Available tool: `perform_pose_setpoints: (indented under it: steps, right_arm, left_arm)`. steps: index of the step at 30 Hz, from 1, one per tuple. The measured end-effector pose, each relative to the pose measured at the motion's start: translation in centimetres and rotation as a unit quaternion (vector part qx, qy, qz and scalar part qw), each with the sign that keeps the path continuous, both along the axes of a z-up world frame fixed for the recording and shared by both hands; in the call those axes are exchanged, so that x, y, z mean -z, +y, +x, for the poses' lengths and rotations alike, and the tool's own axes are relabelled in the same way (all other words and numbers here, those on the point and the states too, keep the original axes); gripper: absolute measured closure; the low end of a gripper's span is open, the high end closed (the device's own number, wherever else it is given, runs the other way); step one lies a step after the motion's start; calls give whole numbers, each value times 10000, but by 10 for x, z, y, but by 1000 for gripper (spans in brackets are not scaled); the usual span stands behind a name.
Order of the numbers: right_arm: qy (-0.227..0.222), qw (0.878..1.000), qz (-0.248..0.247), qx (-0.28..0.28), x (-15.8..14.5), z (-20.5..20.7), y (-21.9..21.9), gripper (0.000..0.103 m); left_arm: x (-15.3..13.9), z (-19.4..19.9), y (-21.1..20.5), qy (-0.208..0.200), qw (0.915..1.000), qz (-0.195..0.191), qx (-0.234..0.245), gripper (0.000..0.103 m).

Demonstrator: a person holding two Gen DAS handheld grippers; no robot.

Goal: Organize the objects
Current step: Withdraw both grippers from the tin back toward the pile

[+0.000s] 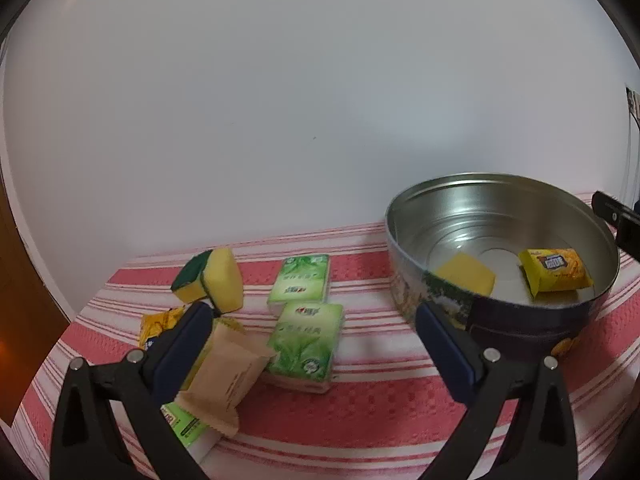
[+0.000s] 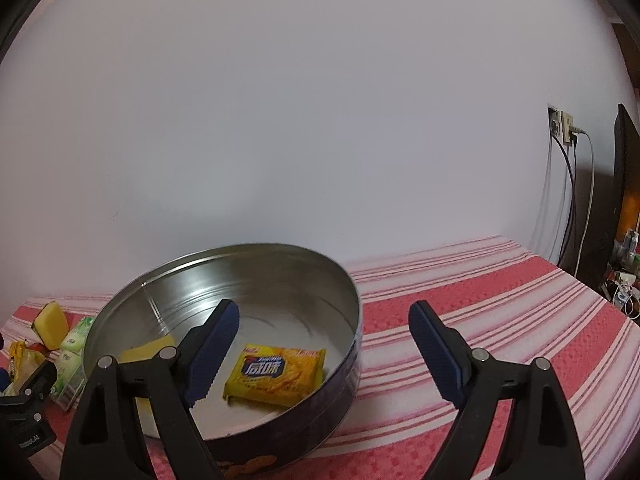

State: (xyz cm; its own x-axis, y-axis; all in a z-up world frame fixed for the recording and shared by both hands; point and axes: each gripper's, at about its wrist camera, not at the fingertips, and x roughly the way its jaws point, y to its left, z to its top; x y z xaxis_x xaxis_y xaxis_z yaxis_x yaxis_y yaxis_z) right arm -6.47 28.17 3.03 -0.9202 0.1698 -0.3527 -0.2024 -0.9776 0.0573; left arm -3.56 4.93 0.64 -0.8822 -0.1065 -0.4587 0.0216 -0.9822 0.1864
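Observation:
A round metal tin (image 1: 404,216) (image 2: 352,296) stands on the red-striped cloth, holding a yellow snack packet (image 1: 556,270) (image 2: 276,374) and a yellow sponge (image 1: 466,272) (image 2: 146,352). My left gripper (image 1: 310,320) is open above loose items left of the tin: a brown packet (image 1: 230,376), two green tissue packs (image 1: 306,338) (image 1: 302,282), a yellow-green sponge (image 1: 212,280) and a yellow packet (image 1: 158,324). My right gripper (image 2: 324,332) is open and empty over the tin's right rim.
A white wall runs behind the table. Wall sockets with cables (image 2: 564,128) and a dark monitor (image 2: 624,184) stand at the right. Another green pack (image 1: 188,428) lies under the left finger. The right gripper's body (image 1: 616,216) shows beyond the tin.

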Motion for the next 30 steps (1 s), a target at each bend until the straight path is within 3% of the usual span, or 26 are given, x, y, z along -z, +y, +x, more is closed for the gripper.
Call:
perform_pose_setpoints:
  steps: [19, 30]
  right_arm:
    - [-165, 9990, -30, -405, -1, 30, -45, 15]
    - [-466, 9931, -149, -1069, 7, 39, -100, 15]
  left_arm:
    - [5, 19, -36, -228, 9994, 259, -51, 0]
    - [7, 31, -85, -380, 9985, 273, -296, 0]
